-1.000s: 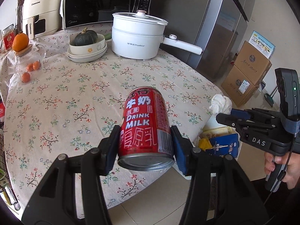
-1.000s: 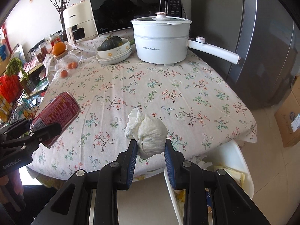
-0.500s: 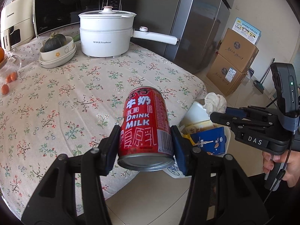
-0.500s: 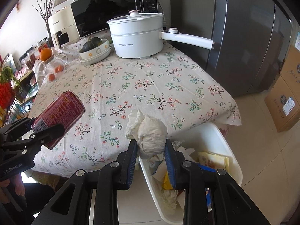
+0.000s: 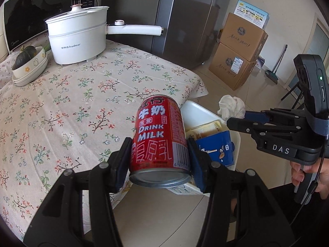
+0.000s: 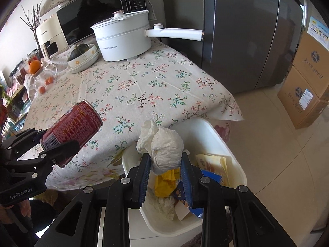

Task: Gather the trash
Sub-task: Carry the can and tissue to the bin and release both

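Observation:
My left gripper (image 5: 159, 160) is shut on a red milk can (image 5: 159, 135), held over the table's edge beside the bin; the can also shows in the right wrist view (image 6: 72, 131). My right gripper (image 6: 165, 164) is shut on a crumpled white tissue (image 6: 164, 146), held directly above the white trash bin (image 6: 224, 144). The tissue also shows in the left wrist view (image 5: 231, 107) above the bin (image 5: 197, 111). The bin holds yellow and blue wrappers and paper.
The floral-clothed table (image 6: 144, 86) carries a white electric pot (image 6: 123, 37) with a long handle, a bowl with a pumpkin (image 6: 82, 55), a microwave and oranges at the back. A grey fridge (image 6: 246, 30) and cardboard boxes (image 6: 306, 82) stand on the right.
Both grippers have swung right, off the table toward the bin. The tissue is now over the bin's opening and the can is at the bin's near side.

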Motion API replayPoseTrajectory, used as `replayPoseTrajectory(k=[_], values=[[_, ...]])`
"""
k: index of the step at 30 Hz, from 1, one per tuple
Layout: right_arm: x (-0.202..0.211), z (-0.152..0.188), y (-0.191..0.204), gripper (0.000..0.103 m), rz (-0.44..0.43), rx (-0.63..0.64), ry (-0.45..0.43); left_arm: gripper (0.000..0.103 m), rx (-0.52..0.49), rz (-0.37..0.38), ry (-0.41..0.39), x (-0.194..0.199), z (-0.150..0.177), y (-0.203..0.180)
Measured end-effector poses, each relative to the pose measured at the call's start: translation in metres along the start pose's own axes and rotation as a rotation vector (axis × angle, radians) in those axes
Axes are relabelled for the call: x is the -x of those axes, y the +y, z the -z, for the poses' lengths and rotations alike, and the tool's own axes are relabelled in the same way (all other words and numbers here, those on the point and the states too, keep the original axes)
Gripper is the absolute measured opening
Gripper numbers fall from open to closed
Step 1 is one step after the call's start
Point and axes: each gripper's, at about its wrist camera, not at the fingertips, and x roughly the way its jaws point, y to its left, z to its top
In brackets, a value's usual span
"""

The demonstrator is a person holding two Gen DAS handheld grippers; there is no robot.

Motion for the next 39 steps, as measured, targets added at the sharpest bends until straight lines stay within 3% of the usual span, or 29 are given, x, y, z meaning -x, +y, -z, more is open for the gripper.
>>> replayPoseTrajectory(k=[12, 24, 26, 29, 34, 39], values=[[-0.025, 0.019, -0.046, 0.030, 0.027, -0.087, 0.120, 0.055, -0.079, 0.039, 0.065, -0.047, 0.005, -0.035], [-0.050, 0.027, -0.058, 0.030, 0.050, -0.101, 0.203, 0.055, -0.125, 0.023, 0.117, -0.091, 0.013, -0.044], [-0.052, 0.027, -0.060, 0.031, 0.054, -0.101, 0.209, 0.062, -0.117, 0.024, 0.123, -0.093, 0.012, -0.042], [-0.055, 0.027, -0.065, 0.035, 0.068, -0.115, 0.214, 0.081, -0.111, 0.012, 0.108, -0.091, 0.012, -0.041], [-0.049, 0.025, -0.074, 0.052, 0.058, -0.158, 0.192, 0.082, -0.132, -0.002, 0.099, -0.089, 0.010, -0.042], [-0.043, 0.023, -0.078, 0.060, 0.048, -0.193, 0.173, 0.083, -0.133, -0.010, 0.103, -0.086, 0.011, -0.039]])
